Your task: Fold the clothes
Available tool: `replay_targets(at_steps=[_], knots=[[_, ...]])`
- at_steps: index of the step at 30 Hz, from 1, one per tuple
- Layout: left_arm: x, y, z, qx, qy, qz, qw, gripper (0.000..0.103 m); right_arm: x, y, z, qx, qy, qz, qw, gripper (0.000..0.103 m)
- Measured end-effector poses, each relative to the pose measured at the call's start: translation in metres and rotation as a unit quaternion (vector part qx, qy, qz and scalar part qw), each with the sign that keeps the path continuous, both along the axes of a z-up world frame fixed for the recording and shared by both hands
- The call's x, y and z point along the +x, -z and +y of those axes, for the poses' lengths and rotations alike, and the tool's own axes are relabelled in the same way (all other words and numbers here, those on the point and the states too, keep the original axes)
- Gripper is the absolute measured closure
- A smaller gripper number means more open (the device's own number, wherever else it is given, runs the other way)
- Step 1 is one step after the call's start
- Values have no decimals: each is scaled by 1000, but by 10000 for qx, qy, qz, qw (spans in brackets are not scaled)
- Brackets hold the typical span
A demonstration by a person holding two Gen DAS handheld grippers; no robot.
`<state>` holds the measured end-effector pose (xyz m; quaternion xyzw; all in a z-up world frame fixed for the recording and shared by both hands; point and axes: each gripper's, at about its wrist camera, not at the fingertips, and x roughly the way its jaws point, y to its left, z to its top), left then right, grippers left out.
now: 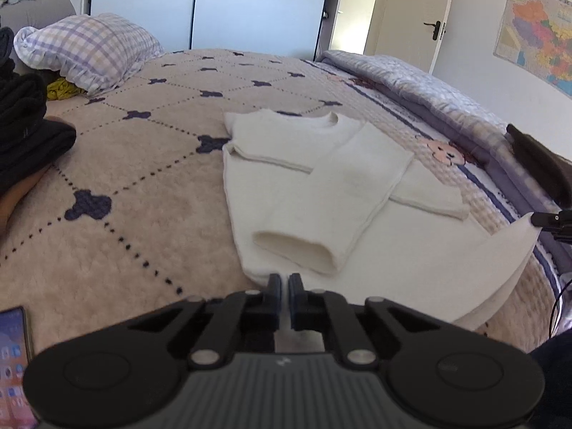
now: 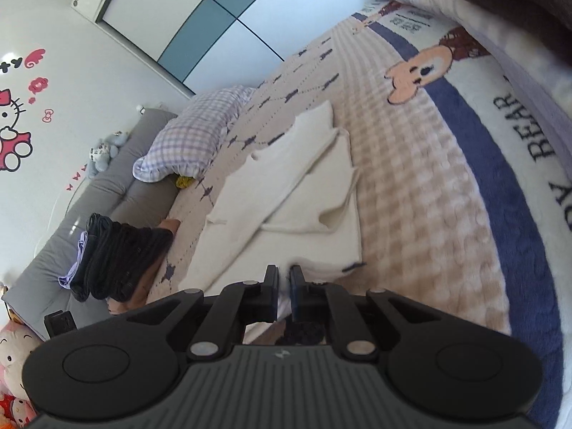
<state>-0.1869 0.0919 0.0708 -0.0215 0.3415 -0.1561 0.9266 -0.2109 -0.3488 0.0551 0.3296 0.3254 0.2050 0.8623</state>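
A white sweater [image 1: 321, 186] lies flat on the beige bed blanket [image 1: 143, 186] with both sleeves folded across its chest. My left gripper [image 1: 285, 280] is shut on the near left part of the hem, and white cloth shows between its fingers. At the right edge of the left wrist view the right gripper [image 1: 547, 218] holds the other hem corner [image 1: 507, 261] lifted off the bed. In the right wrist view, my right gripper [image 2: 284, 275] is shut on the sweater [image 2: 286, 193] at its near edge, and the picture is tilted.
A checked pillow [image 1: 89, 50] lies at the far left, with a stack of black folded clothes [image 1: 25, 121] nearer. A phone [image 1: 12, 364] rests at the near left corner. A lilac quilt [image 1: 429, 85] and a dark garment [image 1: 536, 157] line the right side.
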Motion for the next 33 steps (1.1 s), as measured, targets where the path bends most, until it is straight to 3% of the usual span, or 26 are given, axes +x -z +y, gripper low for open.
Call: replay_targets(at_steps=[5, 8, 13, 14, 16, 17, 18, 19, 22, 26, 29, 33], knots=[[48, -30, -1, 115, -293, -523, 9981, 103, 54, -16, -12, 180, 243, -403, 9987, 95], [109, -45, 4, 89, -629, -796, 9948, 103, 114, -25, -11, 117, 348, -580, 9976, 95], [201, -39, -3, 1, -580, -629, 9963, 102, 229, -23, 5, -616, 575, -521, 9951, 96], [204, -35, -1, -210, -452, -552, 9972, 97, 249, -18, 6, -725, 632, -427, 9944, 96], [205, -28, 4, -700, -164, -393, 9966, 70, 276, -9, 9, -1074, 699, -268, 9914, 96], [198, -23, 3, -783, 7, -408, 9961, 35, 284, -3, 11, -1205, 685, -208, 9901, 95], [191, -19, 1, -786, 162, -477, 9956, 14, 287, 4, 13, -1248, 608, -157, 9902, 95], [184, -14, -4, -749, 348, -546, 9951, 11, 288, 10, 15, -1295, 538, -122, 9900, 95], [180, -6, -16, -756, 609, -504, 9940, 11, 282, 24, 16, -1287, 545, 15, 9902, 95], [181, -3, -17, -936, 794, -408, 9916, 9, 266, 28, 2, -776, 629, 114, 9949, 89], [183, 0, -13, -984, 821, -274, 9914, 8, 248, 20, -4, -1053, 526, -114, 9930, 72], [187, 6, -13, -1199, 1012, -170, 9875, 8, 237, 13, -9, -1432, 251, -446, 9884, 66]])
